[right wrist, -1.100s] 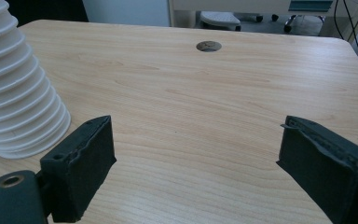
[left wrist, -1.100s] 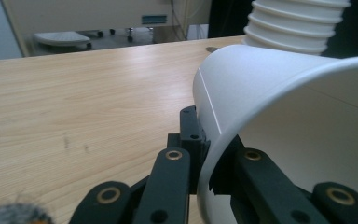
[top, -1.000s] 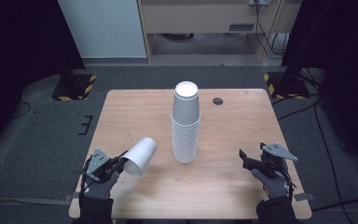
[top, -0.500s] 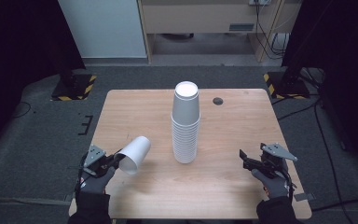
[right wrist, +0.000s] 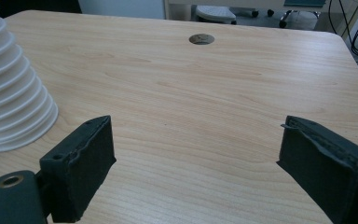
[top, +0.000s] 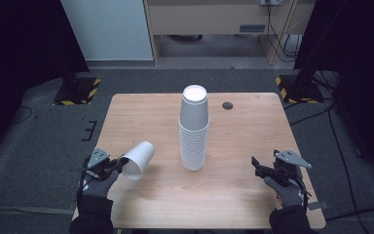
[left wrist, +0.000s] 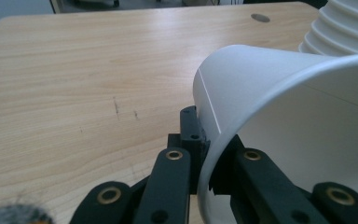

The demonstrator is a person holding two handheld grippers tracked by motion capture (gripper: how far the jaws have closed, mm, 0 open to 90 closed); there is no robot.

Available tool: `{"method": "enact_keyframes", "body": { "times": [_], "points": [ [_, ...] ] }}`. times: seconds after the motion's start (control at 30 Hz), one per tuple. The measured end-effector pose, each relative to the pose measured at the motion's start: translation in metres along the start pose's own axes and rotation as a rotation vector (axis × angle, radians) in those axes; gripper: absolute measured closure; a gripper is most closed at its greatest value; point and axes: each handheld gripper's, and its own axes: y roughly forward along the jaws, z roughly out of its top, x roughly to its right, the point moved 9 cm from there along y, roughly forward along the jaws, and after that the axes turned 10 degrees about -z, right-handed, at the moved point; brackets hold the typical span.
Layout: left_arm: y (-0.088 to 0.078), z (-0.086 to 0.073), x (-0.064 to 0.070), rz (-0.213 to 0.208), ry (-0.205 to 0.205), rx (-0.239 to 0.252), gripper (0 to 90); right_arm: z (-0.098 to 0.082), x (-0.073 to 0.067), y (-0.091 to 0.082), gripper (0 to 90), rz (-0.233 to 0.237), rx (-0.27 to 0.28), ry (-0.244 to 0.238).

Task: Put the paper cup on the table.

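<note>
High view: against the earlier pictures, the left gripper [top: 111,167] has drawn slightly back toward the near left edge of the light wooden table [top: 253,209], taking the single white paper cup [top: 138,159] with it, so the cup now sits a little farther from the tall stack of white paper cups [top: 194,129]. The right gripper [top: 261,170] has stayed put near the near right edge.

The left gripper's jaws are clamped on the single cup's rim, one jaw outside the wall and one inside the mouth, as the left gripper view shows [left wrist: 279,112]. The cup lies tilted on its side, base pointing toward the stack. The right gripper's jaws [right wrist: 193,163] stand wide apart over bare table, holding nothing, with the stack [right wrist: 9,93] off to their left.
</note>
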Motion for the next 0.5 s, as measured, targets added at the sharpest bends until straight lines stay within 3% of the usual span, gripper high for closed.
{"method": "enact_keyframes", "body": {
  "times": [0.2,0.5],
  "points": [
    [-0.004,0.002,-0.006,0.007,-0.014,-0.057,86.1,-0.001,0.000,0.001,10.4,-0.003,-0.008,-0.009],
    [-0.006,0.009,-0.012,0.026,0.003,-0.175,86.1,-0.003,-0.001,0.001,10.4,-0.008,-0.015,-0.018]
  ]
}}
